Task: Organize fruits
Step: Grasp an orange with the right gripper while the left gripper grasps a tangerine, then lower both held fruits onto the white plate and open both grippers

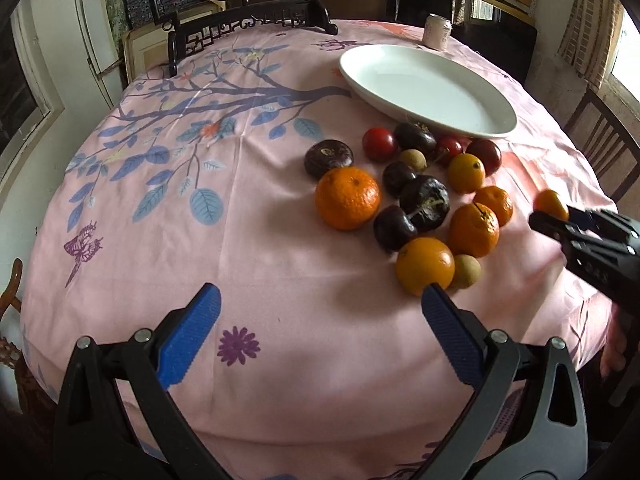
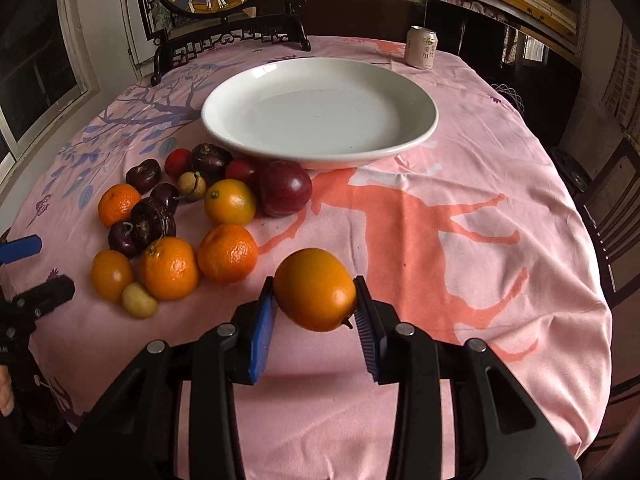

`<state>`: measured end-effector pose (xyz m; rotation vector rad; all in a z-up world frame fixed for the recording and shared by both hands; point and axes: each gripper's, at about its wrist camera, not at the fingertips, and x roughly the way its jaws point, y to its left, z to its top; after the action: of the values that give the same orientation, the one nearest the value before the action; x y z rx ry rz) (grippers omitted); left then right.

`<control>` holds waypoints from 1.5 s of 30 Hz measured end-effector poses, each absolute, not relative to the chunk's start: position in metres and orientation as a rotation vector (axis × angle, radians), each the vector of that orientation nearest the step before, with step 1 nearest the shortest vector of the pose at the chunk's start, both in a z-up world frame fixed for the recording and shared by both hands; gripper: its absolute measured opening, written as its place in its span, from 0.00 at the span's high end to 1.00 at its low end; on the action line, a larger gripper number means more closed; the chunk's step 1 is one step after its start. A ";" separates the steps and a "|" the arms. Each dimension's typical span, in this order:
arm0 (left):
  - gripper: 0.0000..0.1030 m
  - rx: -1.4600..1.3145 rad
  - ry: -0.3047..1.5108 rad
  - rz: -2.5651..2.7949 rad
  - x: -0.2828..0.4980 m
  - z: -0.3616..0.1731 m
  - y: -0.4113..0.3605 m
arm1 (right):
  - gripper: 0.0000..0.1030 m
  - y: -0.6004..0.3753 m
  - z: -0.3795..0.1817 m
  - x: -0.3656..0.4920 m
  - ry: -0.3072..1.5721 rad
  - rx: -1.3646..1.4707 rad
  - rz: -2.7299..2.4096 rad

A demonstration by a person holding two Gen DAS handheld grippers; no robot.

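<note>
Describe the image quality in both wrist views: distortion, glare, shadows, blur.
Left wrist view: strong fisheye bending of the table, dark corners, window glare at the right edge, right claw slightly blurred. Right wrist view: same bending, soft daylight, faint sheen on the plate, a soft shadow on the cloth under the sharp orange.

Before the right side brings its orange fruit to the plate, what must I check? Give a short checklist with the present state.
1. Right hand-held gripper clamps the orange fruit on both sides: ok.
2. Fruit is lifted off the tablecloth: cannot tell.
3. White plate has free space: ok, nothing lies in it.
4. Way to the plate is free: ok; the fruit pile lies to the left.
5. Left hand-held gripper is out of the way: ok, open and holding nothing.
</note>
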<state>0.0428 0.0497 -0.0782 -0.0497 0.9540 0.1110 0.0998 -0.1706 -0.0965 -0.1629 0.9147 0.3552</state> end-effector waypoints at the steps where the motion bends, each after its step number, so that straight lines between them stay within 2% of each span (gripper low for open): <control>1: 0.02 -0.058 0.943 0.120 0.048 -0.076 0.054 | 0.63 -0.174 -0.095 0.093 0.912 -0.158 0.363; 7: 0.02 -0.126 0.963 0.096 0.094 -0.082 0.068 | 0.63 -0.185 -0.092 0.072 0.907 -0.112 0.386; 8: 0.05 -0.132 0.969 0.104 0.101 -0.085 0.067 | 0.63 -0.184 -0.091 0.070 0.904 -0.115 0.388; 11: 0.21 -0.154 0.992 0.092 0.116 -0.096 0.063 | 0.63 -0.183 -0.090 0.067 0.903 -0.116 0.398; 13: 0.42 -0.187 1.008 0.042 0.119 -0.102 0.059 | 0.63 -0.182 -0.089 0.065 0.902 -0.113 0.409; 14: 0.56 -0.173 1.004 0.046 0.119 -0.103 0.054 | 0.63 -0.182 -0.088 0.064 0.899 -0.112 0.413; 19: 0.56 -0.191 0.983 0.034 0.113 -0.097 0.051 | 0.63 -0.180 -0.082 0.062 0.877 -0.111 0.420; 27: 0.56 -0.182 0.947 -0.011 0.113 -0.054 0.044 | 0.63 -0.184 -0.068 0.084 0.869 -0.081 0.434; 34: 0.56 -0.158 0.999 -0.055 0.234 -0.013 0.018 | 0.63 -0.170 -0.038 0.200 0.858 -0.077 0.433; 40: 0.56 -0.200 1.084 -0.018 0.349 -0.041 0.002 | 0.63 -0.151 -0.068 0.324 0.968 -0.081 0.379; 45: 0.55 -0.225 1.114 -0.031 0.384 -0.059 0.000 | 0.63 -0.145 -0.087 0.365 1.021 -0.100 0.373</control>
<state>0.3838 0.0002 -0.0589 -0.2251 1.1138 -0.0307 0.3646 -0.1449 -0.0870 -0.1001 1.0212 0.3725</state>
